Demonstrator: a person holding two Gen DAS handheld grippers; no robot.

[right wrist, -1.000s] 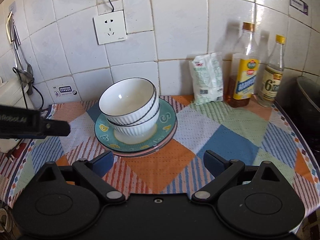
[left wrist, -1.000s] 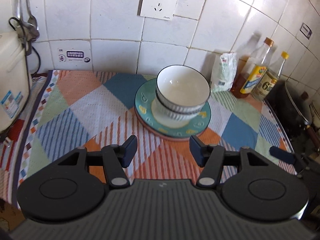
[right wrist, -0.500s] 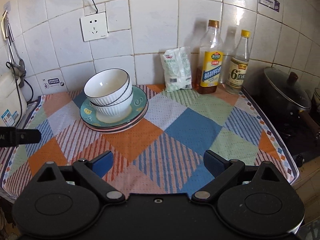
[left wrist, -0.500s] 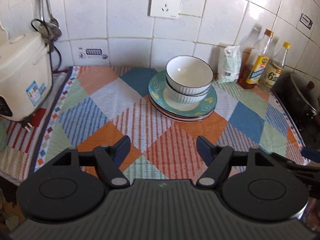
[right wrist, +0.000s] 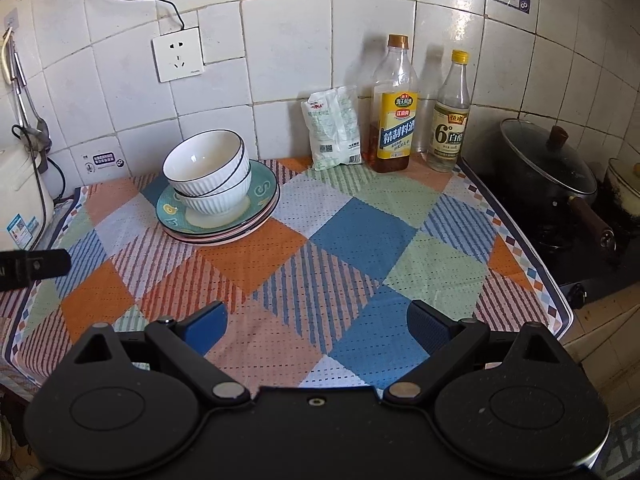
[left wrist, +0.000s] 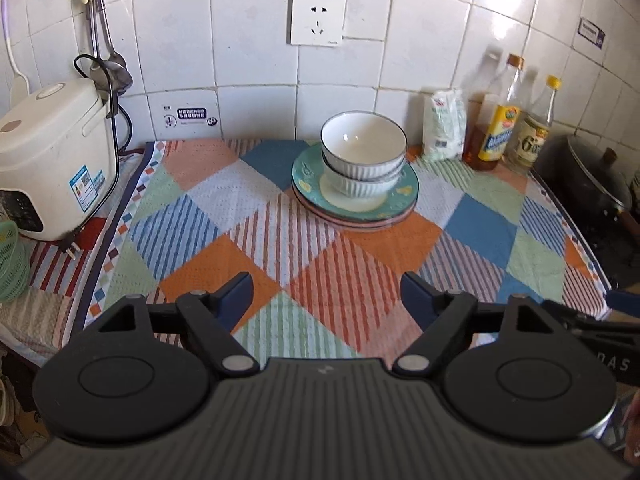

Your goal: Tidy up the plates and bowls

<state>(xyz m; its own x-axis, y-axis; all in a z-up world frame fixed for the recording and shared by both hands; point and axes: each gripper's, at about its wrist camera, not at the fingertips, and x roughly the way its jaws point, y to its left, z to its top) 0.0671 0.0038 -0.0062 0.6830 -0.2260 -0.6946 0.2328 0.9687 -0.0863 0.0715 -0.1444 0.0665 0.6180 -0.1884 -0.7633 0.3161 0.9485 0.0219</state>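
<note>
Two white ribbed ceramic bowls with thin dark rims point(left wrist: 362, 152) point(right wrist: 208, 176) sit nested one inside the other, the upper one tilted slightly in the lower. They rest in the middle of a stack of round plates point(left wrist: 356, 204) point(right wrist: 218, 216): the top plate is teal-green with small yellow motifs and a pale centre, and beneath it show edges of pink and dark-rimmed plates. The stack stands on a patchwork cloth of orange, blue, green and striped diamonds point(left wrist: 280, 240) point(right wrist: 360, 240) that covers the bench, toward the back near the white tiled wall point(left wrist: 248, 60) point(right wrist: 280, 60).

Both tongs are well apart from the stack, over the near part of the cloth. The left tongs point(left wrist: 326, 294) are spread wide, blue pads apart, with nothing between them. The right tongs point(right wrist: 318, 326) are likewise released and empty, their pads far apart.

Just right of the plates a small white plastic packet point(left wrist: 444, 124) point(right wrist: 334, 128) leans at the wall, then a clear bottle with a yellow label and brown liquid point(left wrist: 496, 120) point(right wrist: 394, 108) and a clear bottle with a yellow cap point(left wrist: 534, 128) point(right wrist: 450, 116). A black lidded pan point(left wrist: 588, 168) point(right wrist: 544, 160) sits at the far right. A white rice cooker point(left wrist: 52, 152) stands at the left, and a white wall socket point(left wrist: 317, 20) point(right wrist: 179, 54) is above the bowls.
</note>
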